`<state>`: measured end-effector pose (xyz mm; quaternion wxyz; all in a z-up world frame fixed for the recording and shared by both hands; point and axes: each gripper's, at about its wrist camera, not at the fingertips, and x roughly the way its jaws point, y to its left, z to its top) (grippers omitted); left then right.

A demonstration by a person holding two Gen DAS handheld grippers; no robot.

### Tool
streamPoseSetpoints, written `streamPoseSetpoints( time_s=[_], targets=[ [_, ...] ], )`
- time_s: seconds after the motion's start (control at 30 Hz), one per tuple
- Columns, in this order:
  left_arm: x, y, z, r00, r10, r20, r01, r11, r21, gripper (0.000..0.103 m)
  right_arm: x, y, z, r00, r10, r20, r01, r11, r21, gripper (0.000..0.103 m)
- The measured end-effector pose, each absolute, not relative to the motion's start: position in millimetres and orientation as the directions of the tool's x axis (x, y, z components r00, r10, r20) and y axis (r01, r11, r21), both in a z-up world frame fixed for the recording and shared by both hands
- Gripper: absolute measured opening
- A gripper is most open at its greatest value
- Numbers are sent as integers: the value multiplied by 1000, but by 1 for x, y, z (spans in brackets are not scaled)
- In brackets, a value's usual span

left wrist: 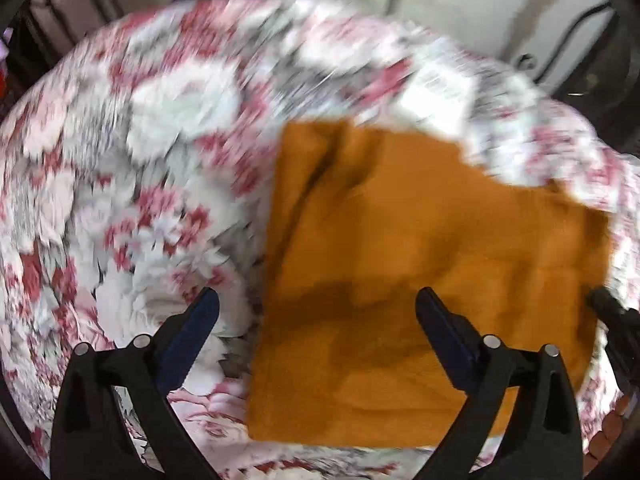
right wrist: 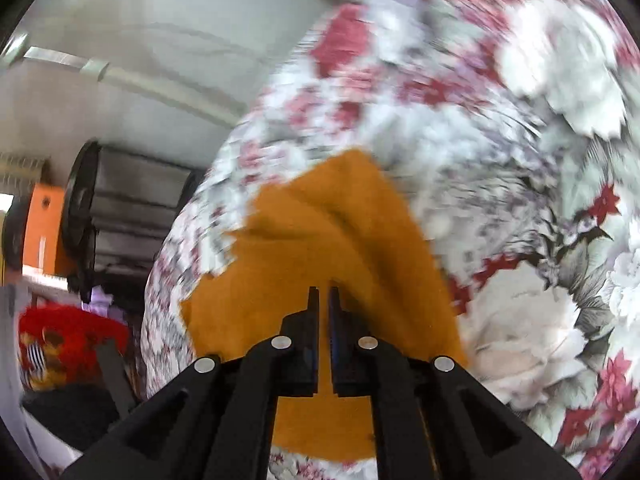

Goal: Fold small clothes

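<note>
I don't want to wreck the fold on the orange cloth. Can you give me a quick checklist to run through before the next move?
1. Left gripper free to take an edge: ok, its jaws stand wide apart with nothing between them.
2. Right gripper gripping the orange cloth: cannot tell; its jaws are nearly shut over the cloth, but no fabric shows between them.
3. Cloth lies flat: not ok, a ridge of folds rises ahead of the right gripper.
4. Cloth fully on the floral bedspread: ok, flowers show around it.
5. Cloth's left edge straight: ok, in the left wrist view.
6. Pictures sharp enough for aiming: not ok, both are motion-blurred.
</note>
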<state>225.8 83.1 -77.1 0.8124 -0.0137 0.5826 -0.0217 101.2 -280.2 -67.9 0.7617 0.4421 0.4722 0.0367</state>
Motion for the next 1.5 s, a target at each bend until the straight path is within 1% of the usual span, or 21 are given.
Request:
streamPoseSetpoints(
  time_s=[0.07, 0.1, 0.2, 0.27, 0.33, 0.4, 0.43, 0.53, 0.57, 0.6, 0.73, 0.8, 0.83, 0.87, 0.93, 1.0, 1.03, 1.17, 1.33, 1.47, 1.5],
  targets=[
    [214, 75, -65, 335, -106, -936, 80, 993, -83, 96, 96, -269, -60, 541, 505, -672, 332, 606, 723, 7],
    [210, 64, -60, 342, -118, -932, 127, 989, -79, 96, 94, -262, -59, 530, 517, -672, 323, 609, 724, 11],
    [201, 45, -66, 351, -63, -934, 199, 980, 8, 96, 87, -240, -64, 463, 540, -703, 309, 645, 699, 19],
    [198, 36, -80, 317, -35, -948, 208, 978, 34, 96, 86, -229, -74, 416, 533, -737, 328, 668, 668, 22],
    [200, 35, -102, 258, 4, -966, 210, 976, 60, 98, 87, -228, -89, 384, 528, -758, 351, 675, 649, 18],
    [198, 38, -109, 281, 21, -959, 214, 973, 84, 99, 87, -233, -101, 378, 542, -750, 378, 649, 660, 8],
    [198, 38, -106, 285, 29, -958, 216, 972, 94, 99, 86, -237, -103, 381, 553, -741, 396, 626, 671, 9],
    [193, 40, -91, 299, 17, -954, 201, 976, 81, 99, 82, -241, -90, 399, 551, -733, 401, 614, 680, 16],
    [196, 45, -80, 305, 7, -952, 193, 979, 69, 99, 80, -243, -80, 416, 534, -736, 390, 627, 675, 28],
    [195, 50, -73, 311, -6, -951, 184, 981, 54, 99, 76, -247, -73, 432, 524, -734, 386, 629, 675, 37],
    [185, 76, -55, 298, -21, -954, 152, 988, 26, 98, 63, -264, -47, 499, 490, -715, 380, 618, 689, 38],
    [178, 87, -51, 269, -37, -962, 132, 991, -2, 98, 49, -278, -38, 521, 460, -718, 392, 619, 681, 43],
    [175, 90, -49, 258, -47, -965, 128, 992, -14, 98, 42, -284, -36, 529, 447, -722, 401, 618, 676, 43],
    [152, 91, -49, 253, -54, -966, 126, 992, -23, 98, 36, -291, -35, 535, 436, -724, 409, 616, 673, 43],
    [137, 94, -49, 251, -59, -966, 131, 991, -27, 98, 21, -307, -34, 547, 413, -728, 429, 608, 668, 44],
    [119, 97, -46, 256, -53, -965, 144, 989, -17, 98, 14, -312, -39, 552, 400, -732, 450, 595, 665, 51],
    [113, 99, -48, 257, -52, -965, 148, 989, -14, 98, 13, -311, -43, 551, 401, -732, 459, 587, 667, 53],
    [99, 90, -50, 262, -29, -965, 167, 986, 15, 98, 24, -301, -57, 535, 415, -736, 460, 587, 666, 56],
    [115, 68, -66, 245, -42, -969, 165, 986, -1, 98, 38, -292, -77, 505, 429, -749, 465, 595, 655, 58],
    [119, 69, -80, 230, -21, -973, 162, 987, 17, 98, 45, -292, -96, 504, 430, -749, 481, 580, 657, 58],
    [120, 69, -82, 227, -21, -974, 159, 987, 16, 98, 46, -292, -99, 510, 429, -745, 480, 577, 661, 60]
  ],
)
